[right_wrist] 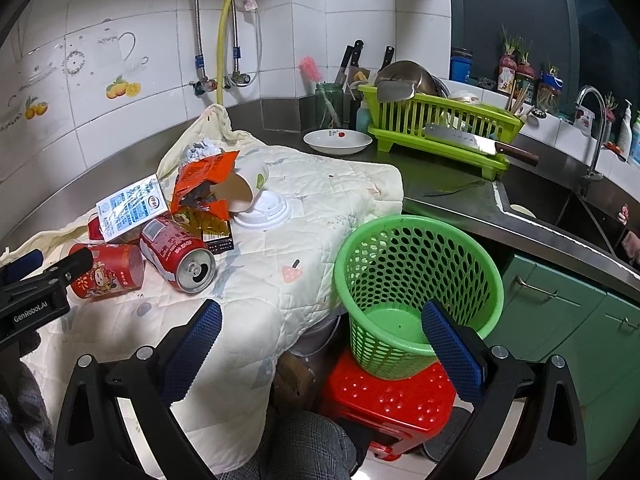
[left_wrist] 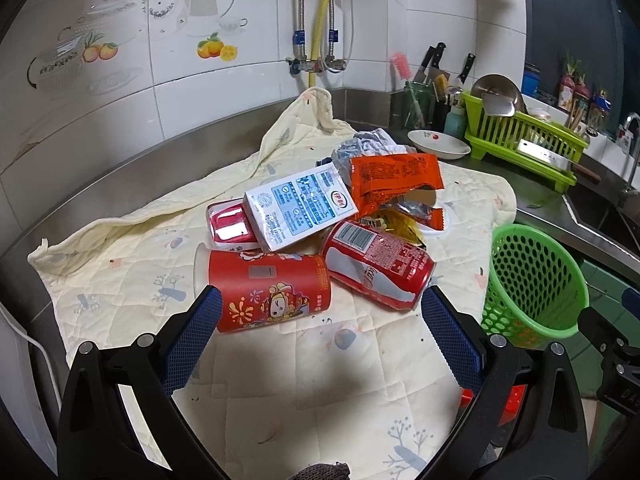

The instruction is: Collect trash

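Both grippers, left [left_wrist: 322,306] and right [right_wrist: 322,320], hang wide open w/ nothing held, trash pile – cup [left_wrist: 272,292], can [left_wrist: 376,266], carton [left_wrist: 298,210], wrapper [left_wrist: 394,184] – mid-frame on cloth [left_wrist: 132,272], green basket [right_wrist: 416,276] lower right.
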Available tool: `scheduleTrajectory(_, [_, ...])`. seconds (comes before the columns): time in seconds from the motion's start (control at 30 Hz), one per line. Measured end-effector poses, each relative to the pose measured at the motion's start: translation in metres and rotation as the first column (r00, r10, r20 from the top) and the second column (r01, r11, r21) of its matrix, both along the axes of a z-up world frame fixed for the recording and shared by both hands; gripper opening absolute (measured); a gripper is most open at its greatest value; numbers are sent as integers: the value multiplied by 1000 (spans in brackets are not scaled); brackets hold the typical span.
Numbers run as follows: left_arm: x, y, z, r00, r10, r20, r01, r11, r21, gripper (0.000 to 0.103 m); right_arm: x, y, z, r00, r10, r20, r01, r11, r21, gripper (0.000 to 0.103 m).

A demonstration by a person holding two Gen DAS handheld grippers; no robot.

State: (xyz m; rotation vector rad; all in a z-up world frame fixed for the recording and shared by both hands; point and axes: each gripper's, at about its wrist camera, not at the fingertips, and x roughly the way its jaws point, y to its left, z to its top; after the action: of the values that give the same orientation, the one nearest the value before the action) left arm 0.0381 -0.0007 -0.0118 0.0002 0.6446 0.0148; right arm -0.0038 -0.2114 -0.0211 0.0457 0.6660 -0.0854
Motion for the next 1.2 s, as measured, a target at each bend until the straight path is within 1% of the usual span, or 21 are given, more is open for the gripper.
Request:
scheduleTrajectory(0.27, [8, 3, -2, 1000, 3, -13, -3, 1000, -2, 98, 9, -2, -3, 1000, -4, -15, 4, 1000, -5, 97])
scheduleTrajectory(0.53, [21, 12, 7, 1000, 25, 1, -25, 1000, 14, 98, 27, 0, 1, 1000, 27, -14, -27, 1000, -10, 97])
scheduleTrajectory(0.67, [29, 20, 9, 999, 42, -3, -42, 999, 16, 98, 43, 5, 1, 998, 53, -20, -53, 999, -5, 97])
scheduleTrajectory(0.87, [43, 35, 10, 998, 67, -8, -67, 997, 24, 98, 77, 17, 7, 991, 131, -17, -130, 991, 23, 97])
scheduleTrajectory(0.97, [49, 46, 11, 997, 74, -16, -74, 997, 8, 97, 93, 25, 10, 987, 162, -14, -161, 987, 27, 97])
scheduleTrajectory(1.07, [54, 53, 11, 996, 83, -18, -83, 996, 22, 97, 118, 30, 14, 979, 202, -21, -200, 977, 78, 96])
scheduleTrajectory(1.2, [59, 65, 11, 995, 98, -18, -98, 995, 27, 97, 143, 35, 18, 974, 227, -17, -223, 967, 121, 96])
